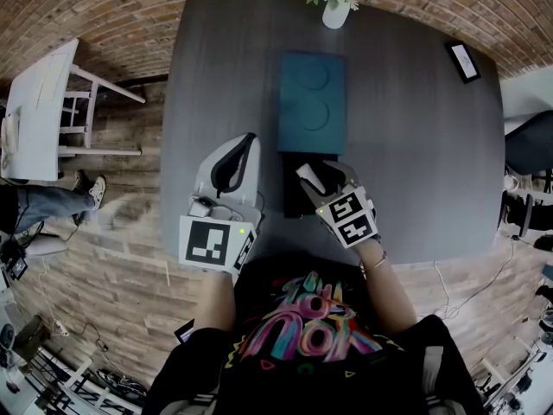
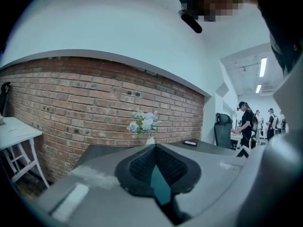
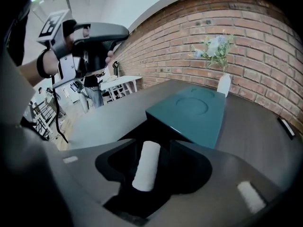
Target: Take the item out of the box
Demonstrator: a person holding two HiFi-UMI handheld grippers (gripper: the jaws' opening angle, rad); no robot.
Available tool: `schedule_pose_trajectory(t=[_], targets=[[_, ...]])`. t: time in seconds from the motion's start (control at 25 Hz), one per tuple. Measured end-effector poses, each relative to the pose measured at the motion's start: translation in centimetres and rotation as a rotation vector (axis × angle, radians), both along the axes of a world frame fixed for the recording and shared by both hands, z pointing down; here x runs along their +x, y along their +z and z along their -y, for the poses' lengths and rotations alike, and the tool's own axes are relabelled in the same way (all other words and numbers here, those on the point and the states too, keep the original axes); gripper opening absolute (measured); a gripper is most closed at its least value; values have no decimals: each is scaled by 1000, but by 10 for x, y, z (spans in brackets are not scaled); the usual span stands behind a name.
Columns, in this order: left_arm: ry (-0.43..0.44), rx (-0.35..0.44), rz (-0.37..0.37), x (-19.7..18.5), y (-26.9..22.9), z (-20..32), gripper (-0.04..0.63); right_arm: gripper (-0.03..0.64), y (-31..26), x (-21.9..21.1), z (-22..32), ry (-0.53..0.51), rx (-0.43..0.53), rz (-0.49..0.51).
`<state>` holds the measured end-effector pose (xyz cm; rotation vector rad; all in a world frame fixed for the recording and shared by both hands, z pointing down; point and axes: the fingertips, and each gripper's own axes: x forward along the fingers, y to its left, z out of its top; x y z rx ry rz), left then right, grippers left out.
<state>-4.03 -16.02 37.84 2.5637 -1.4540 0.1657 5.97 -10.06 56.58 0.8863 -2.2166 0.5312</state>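
Left of centre in the head view, the left gripper (image 1: 251, 141) hangs above the dark table (image 1: 415, 162), its jaws pressed together on nothing. At centre, the right gripper (image 1: 313, 176) points down into the open black box (image 1: 292, 204). Its jaws are spread wide either side of a white roll (image 3: 147, 167) lying inside, with the pads clear of it. Just above the box in frame lies a teal lid (image 1: 311, 102).

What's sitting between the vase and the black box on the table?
The teal lid lies flat between the vase and the black box; the head view shows this plainly.
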Motion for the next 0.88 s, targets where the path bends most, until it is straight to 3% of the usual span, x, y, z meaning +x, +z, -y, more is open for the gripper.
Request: schedule_pose_trajectory(t=[0.4, 0.6, 0.88], targets=[[11, -5, 5, 3, 2, 0, 2, 212, 22, -8, -9, -77, -22, -96], [18, -5, 2, 5, 1, 2, 2, 209, 29, -6, -11, -108, -19, -197], [20, -6, -6, 5, 0, 2, 2, 164, 39, -3, -11, -147, -64, -306]])
